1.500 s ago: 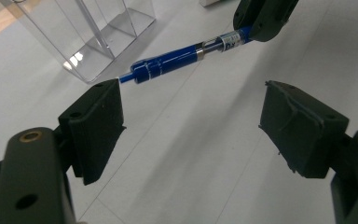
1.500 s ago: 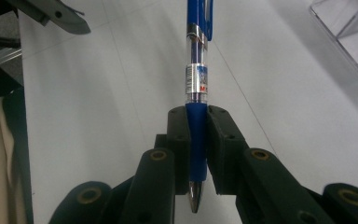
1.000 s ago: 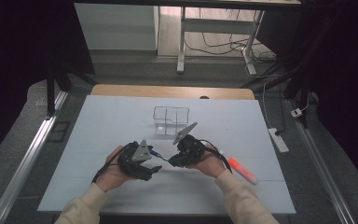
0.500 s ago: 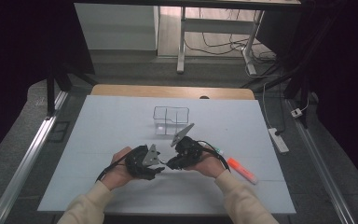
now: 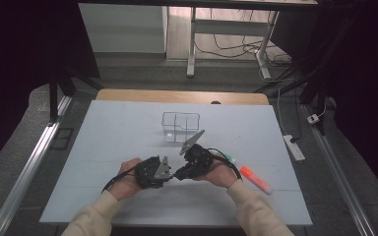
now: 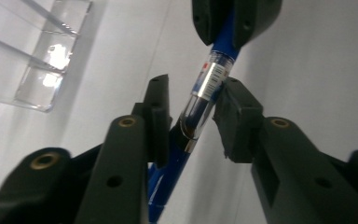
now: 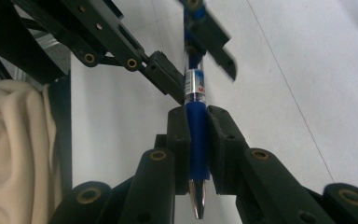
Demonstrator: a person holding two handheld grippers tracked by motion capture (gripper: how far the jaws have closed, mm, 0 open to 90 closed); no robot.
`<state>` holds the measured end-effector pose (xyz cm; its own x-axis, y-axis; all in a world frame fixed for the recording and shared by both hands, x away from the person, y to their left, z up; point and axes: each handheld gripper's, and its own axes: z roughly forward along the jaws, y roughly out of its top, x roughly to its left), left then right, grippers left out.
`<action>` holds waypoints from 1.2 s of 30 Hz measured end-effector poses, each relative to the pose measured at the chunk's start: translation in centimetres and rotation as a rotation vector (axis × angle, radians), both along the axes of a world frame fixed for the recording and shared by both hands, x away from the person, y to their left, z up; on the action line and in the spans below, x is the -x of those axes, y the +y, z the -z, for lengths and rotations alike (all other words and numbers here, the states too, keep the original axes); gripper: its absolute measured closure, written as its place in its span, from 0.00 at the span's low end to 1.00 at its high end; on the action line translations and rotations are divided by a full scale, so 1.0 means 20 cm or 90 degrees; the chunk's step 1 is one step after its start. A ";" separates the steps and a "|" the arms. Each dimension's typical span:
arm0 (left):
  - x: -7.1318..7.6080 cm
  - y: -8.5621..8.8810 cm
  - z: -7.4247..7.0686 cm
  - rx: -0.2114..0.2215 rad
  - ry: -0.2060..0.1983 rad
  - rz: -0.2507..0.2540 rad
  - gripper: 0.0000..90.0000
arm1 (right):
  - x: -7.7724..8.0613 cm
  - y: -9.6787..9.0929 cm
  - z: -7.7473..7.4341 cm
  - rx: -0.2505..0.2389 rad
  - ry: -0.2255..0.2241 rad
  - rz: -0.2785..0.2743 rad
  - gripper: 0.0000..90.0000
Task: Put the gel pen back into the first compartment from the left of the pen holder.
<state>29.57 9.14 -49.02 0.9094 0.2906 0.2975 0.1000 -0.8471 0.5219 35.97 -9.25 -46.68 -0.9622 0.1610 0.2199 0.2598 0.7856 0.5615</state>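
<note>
Above the near middle of the white bench [image 5: 128, 128], a person's two hands bring their tongs together on one blue pen [image 7: 196, 135]. The right tongs [image 7: 197, 145] pinch the pen's blue rubber grip, its metal tip pointing back toward the hand. The left tongs [image 6: 192, 119] have just been closing around the clear section of the barrel, beside the silver label; one pad [image 6: 161, 116] appears to touch the pen while the other stands just off it (the angle makes contact hard to judge), so the left hold does not look complete. From above, the two tongs meet nose to nose, the pen hidden between them. The step in hand seems to be a two-handed grip on the pen, likely to pull it apart or pass it across. The next move calls for the left tongs to finish closing squarely on the smooth barrel, then for both hands to keep the pen in line so it does not twist or slip. A clear tray [image 5: 179, 126] stands farther back; an orange marker [image 5: 255, 178] lies at the right.
</note>
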 end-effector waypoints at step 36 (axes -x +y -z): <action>-0.13 0.35 -0.04 0.286 0.061 -0.180 0.87 | -0.02 -0.27 -0.07 -0.159 -0.152 0.169 0.49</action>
